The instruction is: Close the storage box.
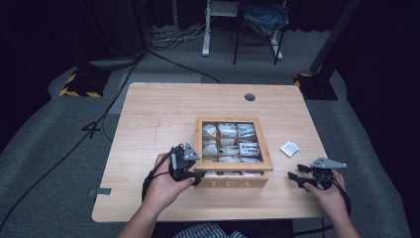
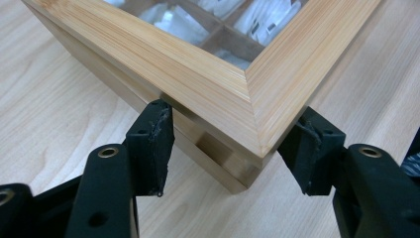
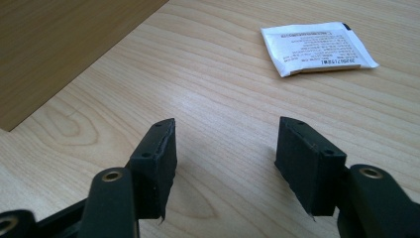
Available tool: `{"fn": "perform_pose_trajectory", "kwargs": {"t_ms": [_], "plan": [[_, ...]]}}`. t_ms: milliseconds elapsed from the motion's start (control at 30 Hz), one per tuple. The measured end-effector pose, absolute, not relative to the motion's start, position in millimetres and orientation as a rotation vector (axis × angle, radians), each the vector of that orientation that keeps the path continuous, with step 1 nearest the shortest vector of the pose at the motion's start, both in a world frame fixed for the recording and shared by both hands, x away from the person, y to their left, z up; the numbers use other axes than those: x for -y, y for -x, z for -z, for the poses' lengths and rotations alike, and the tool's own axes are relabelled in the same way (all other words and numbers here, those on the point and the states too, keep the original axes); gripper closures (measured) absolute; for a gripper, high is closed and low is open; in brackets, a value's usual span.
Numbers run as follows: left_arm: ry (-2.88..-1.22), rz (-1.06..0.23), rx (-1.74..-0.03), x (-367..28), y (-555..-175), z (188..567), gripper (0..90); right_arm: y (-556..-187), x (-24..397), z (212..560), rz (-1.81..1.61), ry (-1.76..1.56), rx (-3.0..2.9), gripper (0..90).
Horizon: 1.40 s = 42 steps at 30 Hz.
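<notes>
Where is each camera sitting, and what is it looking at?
High view: sits above the person, looks down on the table; both hands, left claw and right claw show.
Left gripper view: rides the left claw, looks at the tea box corner between its black jaws.
Right gripper view: rides the right claw, looks across the table at a tea bag; jaws open.
Shared: the high view also has the tea box and tea bag.
</notes>
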State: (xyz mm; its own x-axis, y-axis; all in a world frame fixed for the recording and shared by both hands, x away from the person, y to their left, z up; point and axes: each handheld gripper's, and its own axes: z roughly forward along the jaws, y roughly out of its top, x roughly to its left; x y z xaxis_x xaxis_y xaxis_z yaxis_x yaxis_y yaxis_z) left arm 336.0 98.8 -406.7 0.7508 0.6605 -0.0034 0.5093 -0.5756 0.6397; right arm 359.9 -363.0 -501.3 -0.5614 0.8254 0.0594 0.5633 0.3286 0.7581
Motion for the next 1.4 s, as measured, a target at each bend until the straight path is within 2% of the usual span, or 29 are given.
{"fn": "perform_pose_trajectory", "kwargs": {"t_ms": [200, 433, 733, 1067, 1400], "plan": [[-2.348, -0.284, -0.875, -96.8, -337.2, 409.5, 41.0, -359.7, 362.2, 502.0, -1.082, -1.226, -2.259, 41.4], [-2.424, -0.259, -0.876, -93.6, -337.0, 416.9, 35.7, -360.1, 361.1, 502.0, -1.072, -1.216, -2.264, 41.5], [-2.437, -0.266, -0.862, -94.2, -335.0, 420.3, 34.4, -361.5, 358.9, 502.2, -1.061, -1.195, -2.269, 41.3], [-2.255, -0.304, -0.831, -115.1, -331.3, 403.6, 29.9, -364.4, 356.4, 502.2, -1.053, -1.183, -2.273, 40.9], [-2.122, -0.425, -0.931, -159.9, -339.5, 400.4, 27.1, -367.4, 354.1, 502.5, -1.039, -1.167, -2.274, 39.3]]}}
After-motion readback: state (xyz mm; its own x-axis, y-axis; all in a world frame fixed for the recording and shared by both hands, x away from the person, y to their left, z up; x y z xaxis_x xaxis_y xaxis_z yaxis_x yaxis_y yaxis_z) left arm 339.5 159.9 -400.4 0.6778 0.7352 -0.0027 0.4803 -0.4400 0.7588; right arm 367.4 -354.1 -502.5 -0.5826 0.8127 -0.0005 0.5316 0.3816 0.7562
